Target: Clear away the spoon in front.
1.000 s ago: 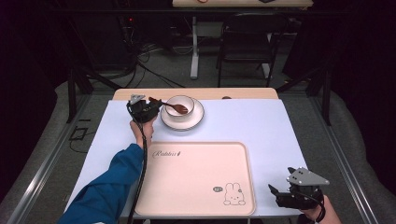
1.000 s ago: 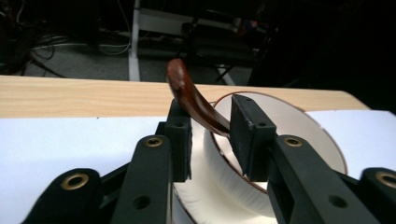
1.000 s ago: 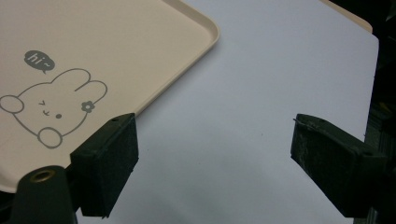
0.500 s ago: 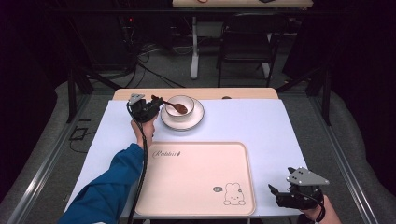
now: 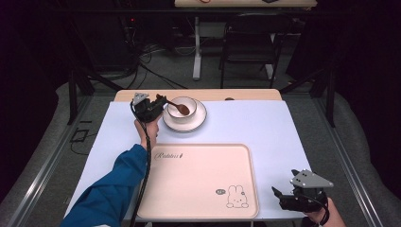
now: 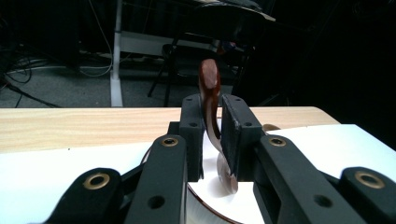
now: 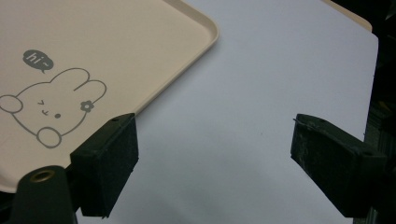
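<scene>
Left gripper (image 6: 211, 140): fingers just closing, clamped on brown wooden spoon (image 6: 209, 88) over white ceramic bowl (image 5: 182, 109).
Right gripper (image 7: 215, 163): fingers wide, empty, beside pink rabbit-print plastic tray (image 7: 116, 42).

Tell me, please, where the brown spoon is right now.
In the high view, the brown spoon sits far left, bowl end in the cup, handle between the left gripper pads.
</scene>
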`<state>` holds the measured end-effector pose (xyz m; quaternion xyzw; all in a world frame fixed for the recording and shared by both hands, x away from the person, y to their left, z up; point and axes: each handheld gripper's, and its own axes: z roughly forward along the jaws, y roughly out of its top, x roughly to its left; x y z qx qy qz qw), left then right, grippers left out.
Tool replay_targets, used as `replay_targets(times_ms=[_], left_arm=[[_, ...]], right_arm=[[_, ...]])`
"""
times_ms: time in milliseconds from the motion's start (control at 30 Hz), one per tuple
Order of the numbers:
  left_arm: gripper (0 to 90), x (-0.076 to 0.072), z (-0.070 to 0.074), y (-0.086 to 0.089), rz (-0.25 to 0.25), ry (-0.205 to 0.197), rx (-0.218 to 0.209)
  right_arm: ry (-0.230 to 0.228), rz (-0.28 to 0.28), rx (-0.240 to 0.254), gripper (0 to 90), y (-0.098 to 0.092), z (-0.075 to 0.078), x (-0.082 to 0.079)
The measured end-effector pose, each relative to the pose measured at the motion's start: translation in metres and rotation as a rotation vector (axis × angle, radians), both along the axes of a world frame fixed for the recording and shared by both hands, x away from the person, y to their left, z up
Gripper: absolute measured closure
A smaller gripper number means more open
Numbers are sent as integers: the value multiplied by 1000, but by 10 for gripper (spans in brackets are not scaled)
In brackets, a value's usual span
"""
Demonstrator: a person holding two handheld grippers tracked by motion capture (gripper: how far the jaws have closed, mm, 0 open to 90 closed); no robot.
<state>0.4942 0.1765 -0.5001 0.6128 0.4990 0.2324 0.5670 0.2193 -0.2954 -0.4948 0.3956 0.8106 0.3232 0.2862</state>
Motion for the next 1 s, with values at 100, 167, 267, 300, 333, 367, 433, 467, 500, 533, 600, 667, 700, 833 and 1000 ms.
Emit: replay_targets(times_ms=[100,167,267,300,333,367,433,467,500,533,600,667,700,833,1000], left_arm=[[814,1,3,-2,-4,-5,-16],[820,1,4,-3,-2,-7,-14],[833,2,6,-4,-2,-13,-5],[837,2,8,-4,-2,-13,-3],[838,2,8,-4,-2,-13,-3],[838,3,9,-5,1,-10,-1],[839,4,10,-5,1,-7,5],[840,4,11,-5,3,-7,7],[840,4,12,-6,2,-6,8],[840,5,13,-5,0,-2,15],[840,6,15,-6,4,-2,19],[841,6,17,-5,4,-2,27],[841,6,19,-5,2,0,26],[841,7,26,-5,-13,11,40],[842,6,35,-5,-20,12,67]], right_arm=[[1,-1,-2,143,0,0,0],[2,-2,-1,143,0,0,0],[0,0,0,143,0,0,0],[0,-1,-1,143,0,0,0],[0,-1,-1,143,0,0,0],[2,-1,-2,143,0,0,0],[1,-1,0,143,0,0,0],[1,-2,0,143,0,0,0],[1,-1,0,143,0,0,0],[2,-1,0,143,0,0,0],[2,-2,1,143,0,0,0],[3,-3,1,143,0,0,0],[2,-1,1,143,0,0,0],[1,-2,1,143,0,0,0],[1,-1,1,143,0,0,0]])
